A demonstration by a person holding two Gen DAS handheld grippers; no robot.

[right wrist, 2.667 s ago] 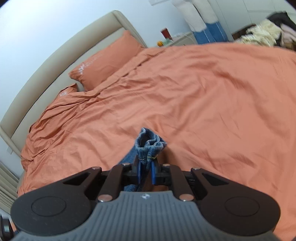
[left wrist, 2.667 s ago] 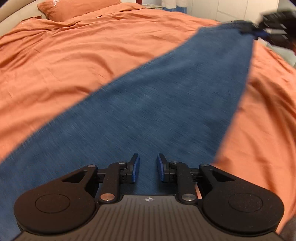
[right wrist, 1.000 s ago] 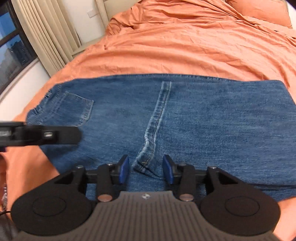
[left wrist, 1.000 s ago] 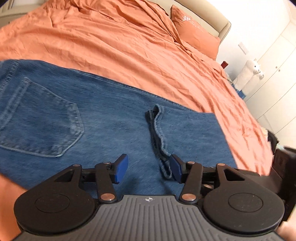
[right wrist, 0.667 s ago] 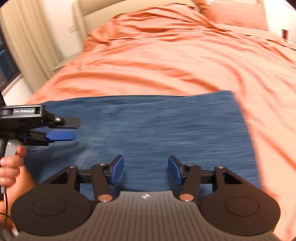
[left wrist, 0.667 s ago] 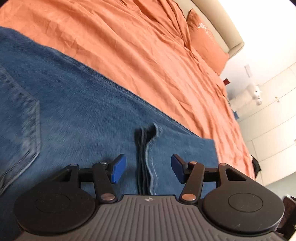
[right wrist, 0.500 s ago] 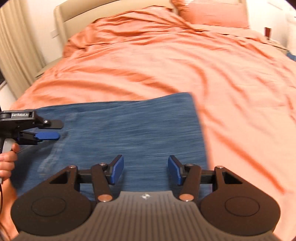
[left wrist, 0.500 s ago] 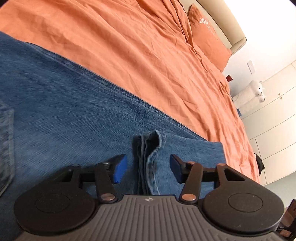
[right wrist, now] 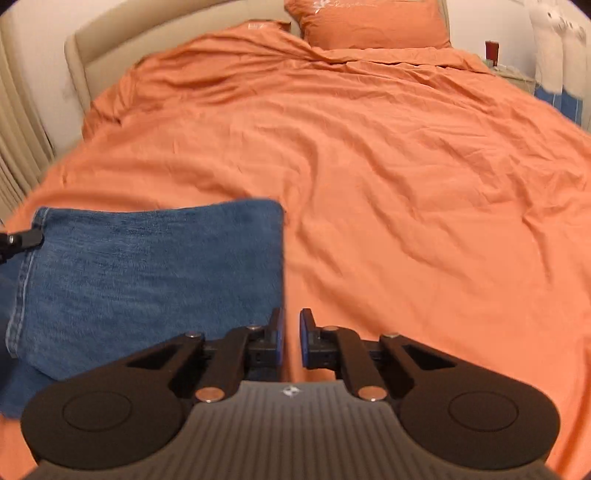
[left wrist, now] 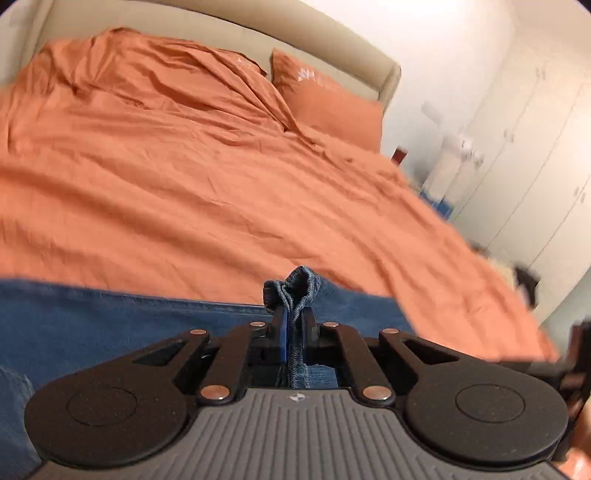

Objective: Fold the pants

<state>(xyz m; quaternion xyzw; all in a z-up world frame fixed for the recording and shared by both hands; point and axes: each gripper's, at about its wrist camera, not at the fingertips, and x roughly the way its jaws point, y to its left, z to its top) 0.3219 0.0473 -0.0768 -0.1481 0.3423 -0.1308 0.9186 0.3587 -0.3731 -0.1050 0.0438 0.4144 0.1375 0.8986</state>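
Blue denim pants [right wrist: 147, 266]; orange duvet [right wrist: 406, 184]; beige headboard [left wrist: 221, 33]

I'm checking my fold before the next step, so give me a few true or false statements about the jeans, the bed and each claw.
1. The left claw is clamped on a bunched bit of the jeans. True.
2. The right claw grips denim. False: its narrow gap shows only orange bedding.
3. The jeans hang off the floor. False: they lie on the bed.
4. An orange pillow sits by the headboard. True.
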